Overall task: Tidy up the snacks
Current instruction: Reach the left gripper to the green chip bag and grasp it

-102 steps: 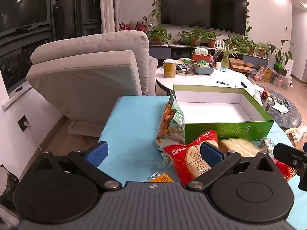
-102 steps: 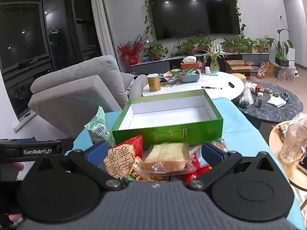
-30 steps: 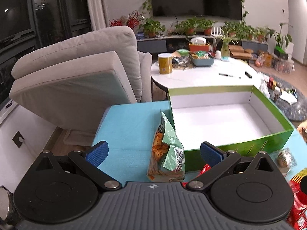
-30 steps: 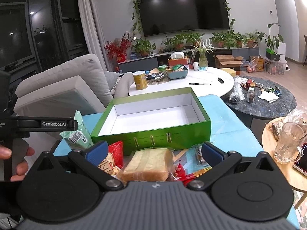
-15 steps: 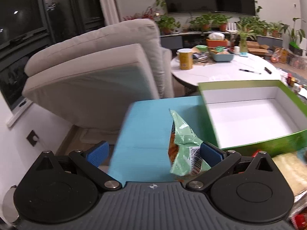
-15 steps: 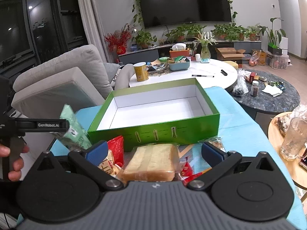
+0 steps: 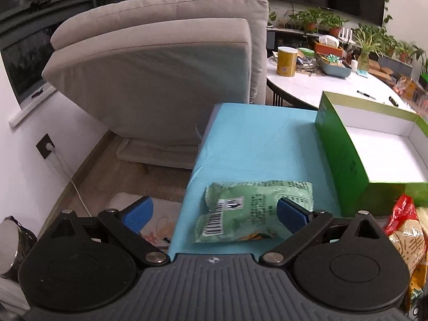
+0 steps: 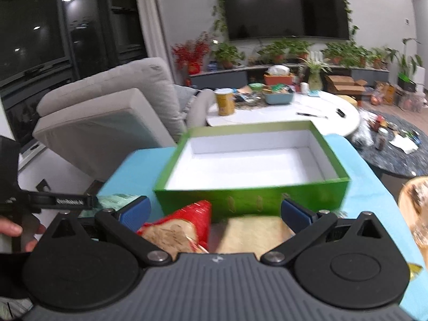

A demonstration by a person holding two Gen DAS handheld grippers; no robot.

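**Clerk:** Left wrist view, item one: left gripper (image 7: 215, 212), jaws spread wide and released. Its right pad sits in front of the green snack bag (image 7: 251, 211); the left pad hangs past the table edge. The bag lies flat, barcode side up, near the corner of the blue-covered table (image 7: 256, 144).

**Checker:** And behind it?

**Clerk:** Green box (image 7: 345, 157), lid off, white inside, nothing visible in it, just to the bag's right. Farther back, a grey armchair (image 7: 160, 61) and a round white table (image 7: 321, 88).

**Checker:** Right wrist view?

**Clerk:** Right gripper (image 8: 215, 212), likewise spread, clasping nothing. Beneath its fingers: a red-edged snack packet (image 8: 182, 227) and wrapped sliced bread (image 8: 254, 230), side by side, just before the box's front wall. The left gripper's handle shows at the far left, held in a hand (image 8: 18, 231). Picture blurred.
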